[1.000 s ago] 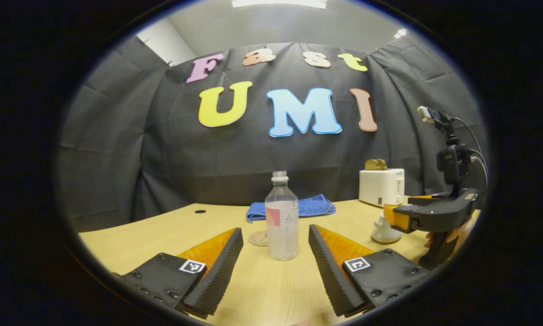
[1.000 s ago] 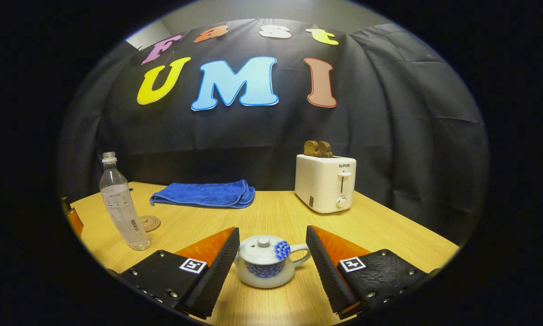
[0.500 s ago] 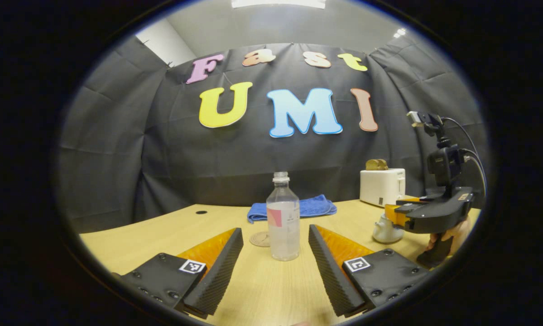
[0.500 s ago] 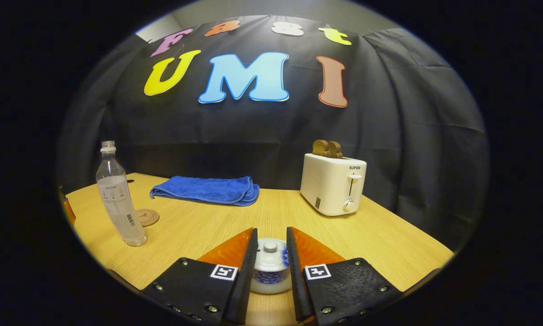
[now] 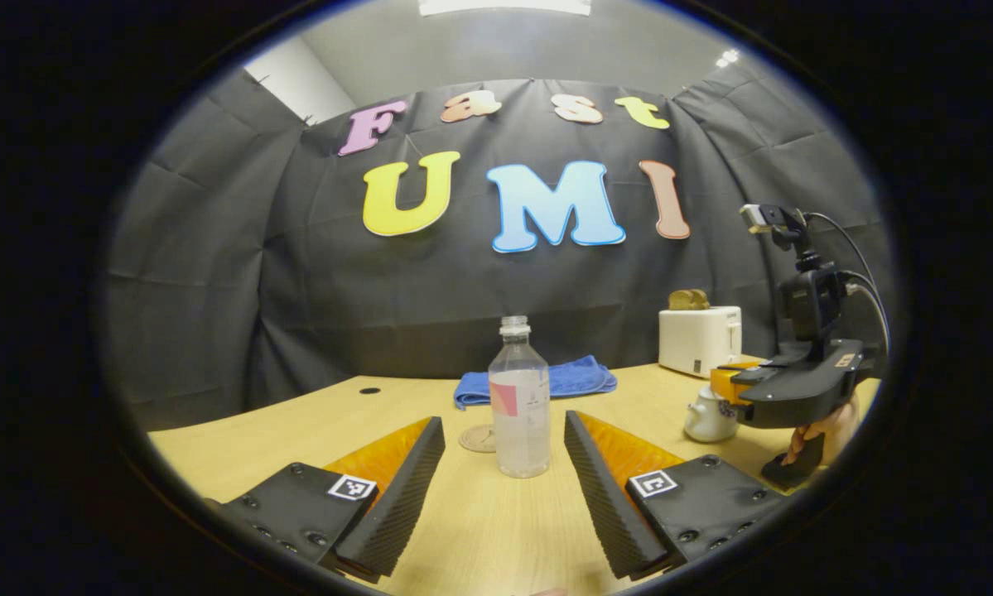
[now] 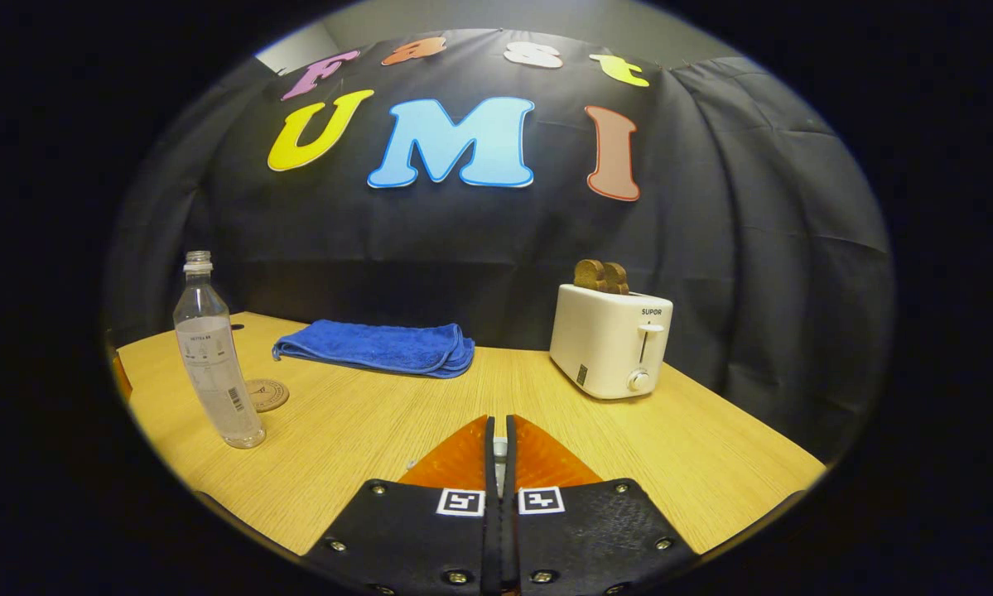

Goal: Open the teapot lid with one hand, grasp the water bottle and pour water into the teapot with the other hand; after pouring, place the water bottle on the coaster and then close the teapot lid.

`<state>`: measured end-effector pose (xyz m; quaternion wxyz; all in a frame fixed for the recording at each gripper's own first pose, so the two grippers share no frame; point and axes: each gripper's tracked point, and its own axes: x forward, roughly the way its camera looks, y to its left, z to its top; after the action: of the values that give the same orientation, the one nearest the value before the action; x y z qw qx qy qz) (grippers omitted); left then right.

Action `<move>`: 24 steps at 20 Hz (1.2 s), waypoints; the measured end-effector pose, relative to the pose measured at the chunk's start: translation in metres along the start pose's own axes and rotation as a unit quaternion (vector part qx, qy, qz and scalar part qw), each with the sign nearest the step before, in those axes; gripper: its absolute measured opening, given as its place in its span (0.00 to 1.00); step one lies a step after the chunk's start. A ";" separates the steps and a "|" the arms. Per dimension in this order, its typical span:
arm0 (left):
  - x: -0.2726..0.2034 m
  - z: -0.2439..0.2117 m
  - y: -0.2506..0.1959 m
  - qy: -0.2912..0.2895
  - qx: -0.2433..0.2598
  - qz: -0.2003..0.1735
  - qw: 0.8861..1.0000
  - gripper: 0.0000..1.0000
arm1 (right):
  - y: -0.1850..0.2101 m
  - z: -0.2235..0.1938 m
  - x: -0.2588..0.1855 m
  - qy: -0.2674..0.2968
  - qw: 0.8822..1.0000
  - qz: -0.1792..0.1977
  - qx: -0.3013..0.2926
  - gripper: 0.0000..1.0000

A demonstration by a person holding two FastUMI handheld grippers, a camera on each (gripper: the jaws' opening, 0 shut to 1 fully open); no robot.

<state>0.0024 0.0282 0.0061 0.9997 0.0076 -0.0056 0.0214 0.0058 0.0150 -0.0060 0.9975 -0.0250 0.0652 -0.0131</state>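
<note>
Right gripper, fingers nearly pressed together, is pinching a sliver of white, judged the lid knob of the small white ceramic teapot; lid-opening step is underway. Left gripper, fingers spread, is facing the clear plastic water bottle standing upright beside the round brown coaster. Next move is calling for a straight lift of the lid, then closing on the bottle.

A staged recording booth is indicated: black cloth wall, a wooden worktop, a toaster, a folded towel.

the right hand-held gripper hides the teapot lid, a pale sliver showing between its fingers.
</note>
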 end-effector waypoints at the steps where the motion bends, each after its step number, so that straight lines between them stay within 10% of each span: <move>1: 0.001 0.000 0.000 0.000 0.000 -0.001 1.000 1.00 | 0.000 0.001 -0.001 -0.002 1.000 0.001 0.004 0.01; 24: 0.094 -0.015 -0.013 0.030 -0.023 -0.022 0.999 0.99 | 0.011 0.051 -0.067 -0.078 0.996 0.050 0.007 0.00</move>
<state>0.0972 0.0199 -0.0084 0.9996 -0.0157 0.0244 -0.0009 -0.0540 0.0308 0.0524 0.9991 -0.0159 -0.0112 0.0388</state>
